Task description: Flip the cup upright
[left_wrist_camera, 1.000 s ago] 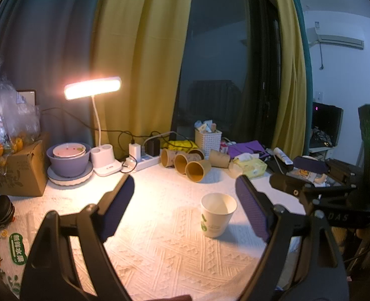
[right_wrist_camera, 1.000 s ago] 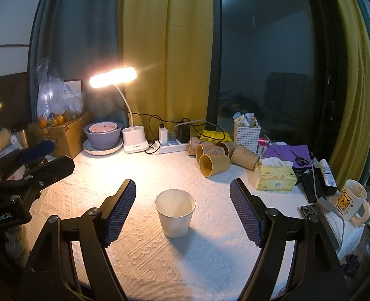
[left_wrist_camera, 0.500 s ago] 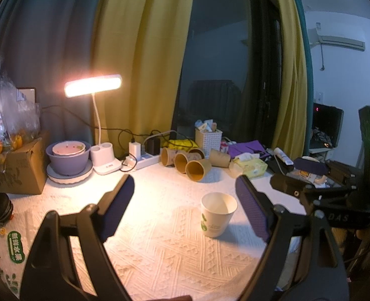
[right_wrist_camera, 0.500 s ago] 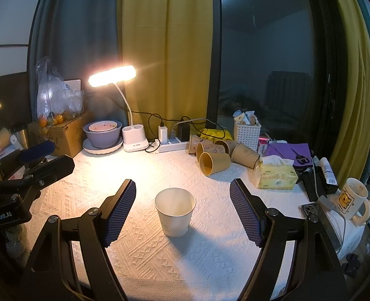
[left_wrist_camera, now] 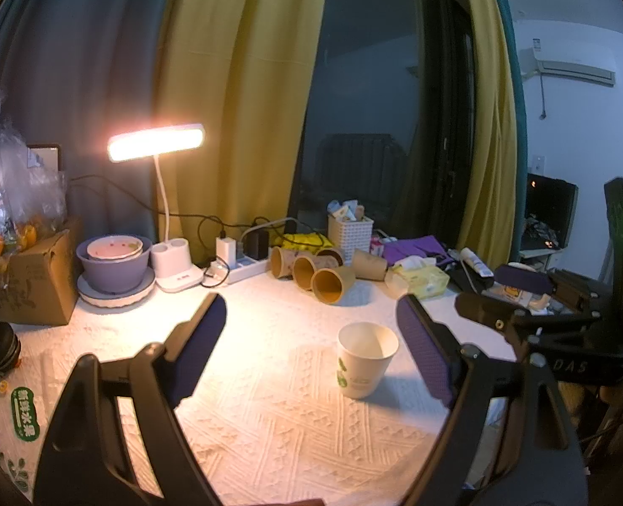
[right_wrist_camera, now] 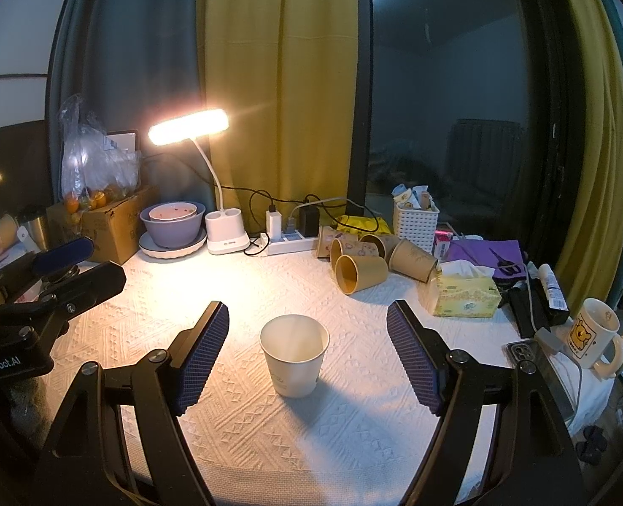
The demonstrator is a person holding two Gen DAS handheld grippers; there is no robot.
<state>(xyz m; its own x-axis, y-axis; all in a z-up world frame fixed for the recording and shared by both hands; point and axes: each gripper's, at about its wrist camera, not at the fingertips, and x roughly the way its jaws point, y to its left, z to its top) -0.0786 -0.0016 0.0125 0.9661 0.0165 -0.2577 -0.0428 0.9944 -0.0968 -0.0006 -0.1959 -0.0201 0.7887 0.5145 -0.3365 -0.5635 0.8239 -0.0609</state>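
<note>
A white paper cup stands upright, mouth up, on the white textured tablecloth. It also shows in the left wrist view, with a green logo on its side. My right gripper is open and empty, its fingers wide on either side of the cup without touching it. My left gripper is open and empty, with the cup just inside its right finger. The left gripper shows at the left edge of the right wrist view.
Several brown paper cups lie on their sides at the back, near a power strip. A lit desk lamp, a purple bowl, a cardboard box, a tissue box and a yellow-print mug stand around the table.
Both grippers have barely shifted. The cup stands as before and both grippers stay open.
</note>
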